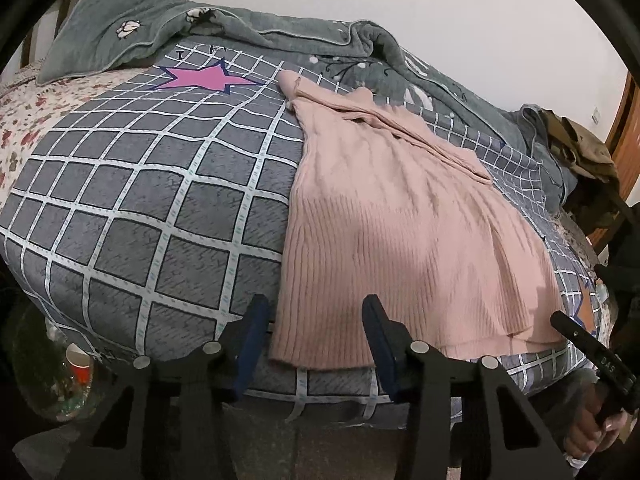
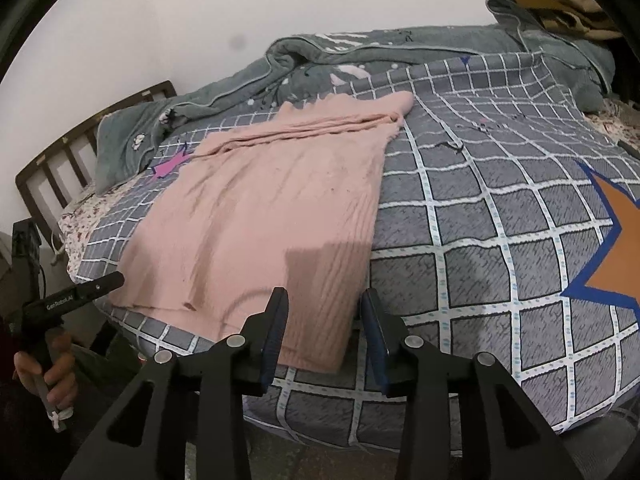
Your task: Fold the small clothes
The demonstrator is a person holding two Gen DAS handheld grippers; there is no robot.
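Scanning left to right from my left wrist view: red paper cup (image 1: 79, 365) low at the floor edge, smooth, cone-shaped. Then the bed cover (image 1: 132, 184), grey quilted squares split by white printed strips, a pink star print (image 1: 208, 78) near its far end. A floral sheet (image 1: 24, 120) shows at the far left edge. A grey-green fleece blanket (image 1: 168, 28) is bunched along the wall side, soft pile, piped hem.

My left gripper (image 1: 318, 316) hovers at the near bed edge, black plastic arms, blue ribbed pads, fingers (image 1: 256, 320) spread apart with nothing between them. It points at the near hem of the pink sweater (image 1: 400, 216), a ribbed knit lying flat on the cover right of centre, roughly rectangular, with a sleeve folded across its far end. An olive cloth heap (image 1: 584, 148) sits at the far right.

In the right wrist view: a dark slatted headboard (image 2: 80, 144) on the left, then the sweater (image 2: 272, 208) across the middle, then the orange star print (image 2: 616, 240) with a blue outline. My right gripper (image 2: 324, 312) sits over the sweater's near right corner, fingers (image 2: 276, 320) parted, holding nothing; whether they touch the knit I can't tell.
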